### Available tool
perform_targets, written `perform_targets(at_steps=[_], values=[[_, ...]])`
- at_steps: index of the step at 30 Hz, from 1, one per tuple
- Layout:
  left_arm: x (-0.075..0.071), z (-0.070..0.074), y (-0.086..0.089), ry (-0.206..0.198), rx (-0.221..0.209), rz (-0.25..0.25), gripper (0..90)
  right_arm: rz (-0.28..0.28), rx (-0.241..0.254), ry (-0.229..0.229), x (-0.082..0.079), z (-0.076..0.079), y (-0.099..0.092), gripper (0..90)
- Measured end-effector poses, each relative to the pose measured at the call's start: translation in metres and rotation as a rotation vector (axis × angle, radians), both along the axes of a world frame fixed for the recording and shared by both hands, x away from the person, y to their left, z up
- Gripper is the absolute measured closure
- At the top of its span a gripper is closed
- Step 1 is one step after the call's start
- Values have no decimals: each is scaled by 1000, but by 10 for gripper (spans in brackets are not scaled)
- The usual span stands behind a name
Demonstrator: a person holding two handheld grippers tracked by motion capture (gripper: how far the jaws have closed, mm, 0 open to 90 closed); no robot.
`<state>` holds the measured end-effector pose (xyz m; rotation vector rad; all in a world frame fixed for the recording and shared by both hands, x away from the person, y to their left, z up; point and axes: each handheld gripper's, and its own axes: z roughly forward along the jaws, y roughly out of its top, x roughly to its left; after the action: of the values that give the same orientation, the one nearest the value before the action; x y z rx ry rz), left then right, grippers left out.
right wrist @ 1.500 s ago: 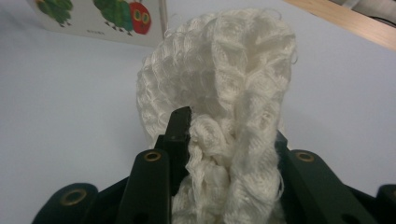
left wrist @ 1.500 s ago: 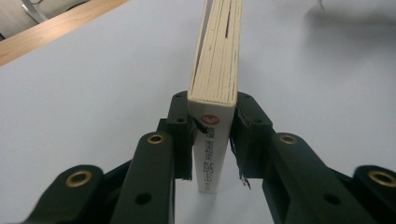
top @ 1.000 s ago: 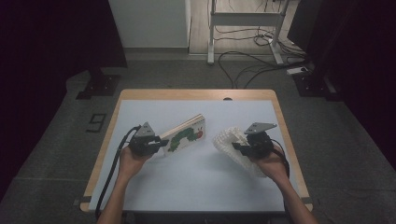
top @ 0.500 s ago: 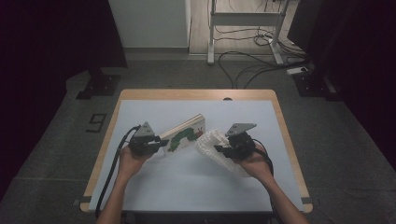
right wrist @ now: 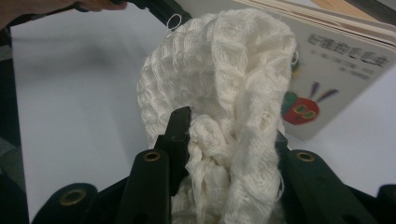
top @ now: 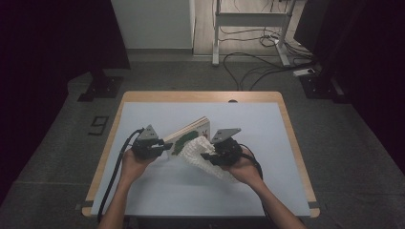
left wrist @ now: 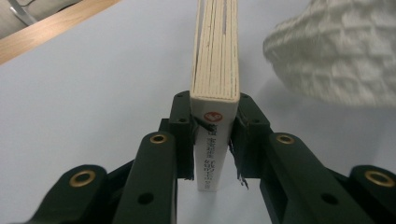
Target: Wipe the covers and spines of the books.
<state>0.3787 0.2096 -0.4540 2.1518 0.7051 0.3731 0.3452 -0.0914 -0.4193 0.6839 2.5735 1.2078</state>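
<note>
The left gripper (top: 160, 147) is clenched on a board book (left wrist: 215, 70), its jaws pressing the two covers near the spine, so that the book stands on edge and runs away from the gripper over the blue-grey table (top: 157, 191). In the high view the book (top: 191, 133) rises at a slant from the left gripper toward the middle of the table, with a green picture on its cover. The right gripper (top: 210, 155) grips a bunched white waffle-weave cloth (right wrist: 219, 93), the fabric pinched between its jaws and bulging up above them. The cloth (top: 193, 151) hangs just beside the book's cover, between the two grippers; whether it touches the cover cannot be told. In the right gripper view the book (right wrist: 336, 70) shows a caterpillar's red face on its cover.
</note>
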Motion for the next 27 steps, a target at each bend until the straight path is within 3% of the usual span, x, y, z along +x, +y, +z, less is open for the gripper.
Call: perform_targets(at_steps=[14,22,27], values=[[0,0,0,-1,7,-6,723,101,-15,8,-8,-12,45,636],[1,-1,0,-1,10,-10,723,122,-30,27,-9,-34,64,624],[0,-1,0,-1,13,-11,723,134,-47,9,-12,-48,73,615]])
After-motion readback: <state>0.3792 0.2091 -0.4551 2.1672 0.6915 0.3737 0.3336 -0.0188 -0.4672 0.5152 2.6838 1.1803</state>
